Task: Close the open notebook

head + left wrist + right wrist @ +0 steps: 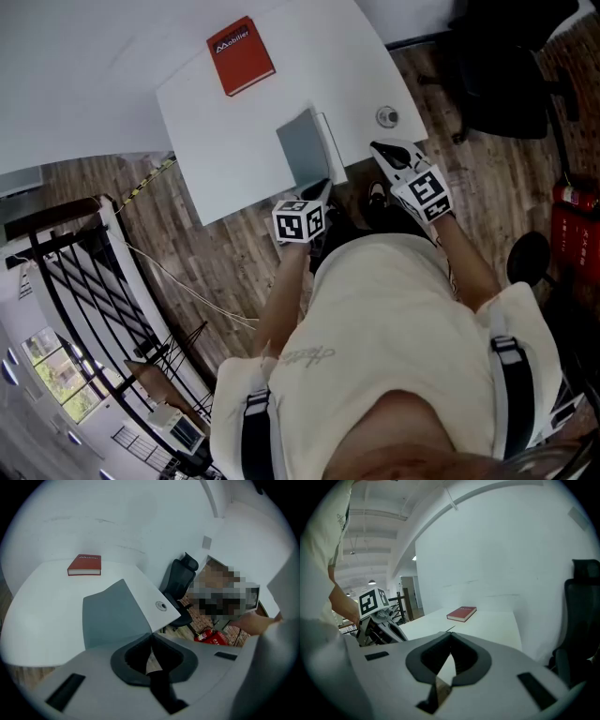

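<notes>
A grey-covered notebook lies on the white table near its front edge, grey cover up, with a strip of white pages along its right side. In the left gripper view the notebook lies flat just beyond the jaws. My left gripper is at the notebook's near edge, jaws shut with nothing between them. My right gripper hangs off the table's right edge, shut and empty. The right gripper view shows the left gripper at the left, and its own jaws meet.
A red book lies at the table's far side. A round cable grommet sits near the right corner. A black office chair and a red fire extinguisher stand to the right. A black stair railing is at the left.
</notes>
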`<state>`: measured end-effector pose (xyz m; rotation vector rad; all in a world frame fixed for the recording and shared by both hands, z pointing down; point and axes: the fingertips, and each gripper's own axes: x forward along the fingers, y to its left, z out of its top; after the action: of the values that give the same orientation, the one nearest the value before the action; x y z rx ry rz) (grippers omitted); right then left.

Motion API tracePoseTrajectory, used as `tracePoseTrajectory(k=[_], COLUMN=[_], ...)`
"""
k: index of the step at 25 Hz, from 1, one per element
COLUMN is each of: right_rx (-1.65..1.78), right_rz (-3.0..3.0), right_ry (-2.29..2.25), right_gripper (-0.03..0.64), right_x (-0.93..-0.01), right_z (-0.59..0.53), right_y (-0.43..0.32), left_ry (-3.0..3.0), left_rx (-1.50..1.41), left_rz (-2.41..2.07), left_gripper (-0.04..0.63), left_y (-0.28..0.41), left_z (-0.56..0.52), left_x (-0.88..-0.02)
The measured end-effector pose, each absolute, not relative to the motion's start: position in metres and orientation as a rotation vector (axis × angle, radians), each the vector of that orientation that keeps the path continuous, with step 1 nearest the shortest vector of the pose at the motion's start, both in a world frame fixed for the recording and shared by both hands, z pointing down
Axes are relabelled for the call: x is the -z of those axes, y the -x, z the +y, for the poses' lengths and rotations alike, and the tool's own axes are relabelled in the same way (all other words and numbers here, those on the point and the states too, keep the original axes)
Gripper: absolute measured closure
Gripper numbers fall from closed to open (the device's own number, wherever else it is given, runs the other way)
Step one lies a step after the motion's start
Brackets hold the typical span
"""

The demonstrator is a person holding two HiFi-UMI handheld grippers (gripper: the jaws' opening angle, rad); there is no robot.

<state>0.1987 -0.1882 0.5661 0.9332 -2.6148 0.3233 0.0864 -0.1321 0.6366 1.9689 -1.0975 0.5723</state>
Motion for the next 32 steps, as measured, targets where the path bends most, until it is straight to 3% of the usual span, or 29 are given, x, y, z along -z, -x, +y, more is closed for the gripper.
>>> tracePoseTrajectory(k=[10, 14, 27, 32], right_rx=[-0.33, -0.288, -0.388, -0.343], right_rz=[-2.608, -2.586, -2.608, -2.597], right_ry=[-0.899, -0.853, -0.852, -0.838], right_gripper=[0.609, 0.609, 0.609, 0.609], right_x=[-0.575, -0.579, -0.587, -0.58], right_z=[-0.192, -0.192, -0.185, -0.18], right_y=[-0.202, -0.201, -0.19, -0.176], left_ry=[-1.957, -1.983, -1.972, -1.99], left_rx=[-0.64, -0.656, -0.597, -0.548], left_rz=[-1.077, -1.062, -1.14, -1.172], left_gripper=[0.566, 0.489, 0.491, 0.539], left_y=[-0.105, -0.116, -0.082, -0.062], left_z=[-0.134, -0.133, -0.129, -0.128], left_x=[-0.656, -0.65, -0.632, -0.62])
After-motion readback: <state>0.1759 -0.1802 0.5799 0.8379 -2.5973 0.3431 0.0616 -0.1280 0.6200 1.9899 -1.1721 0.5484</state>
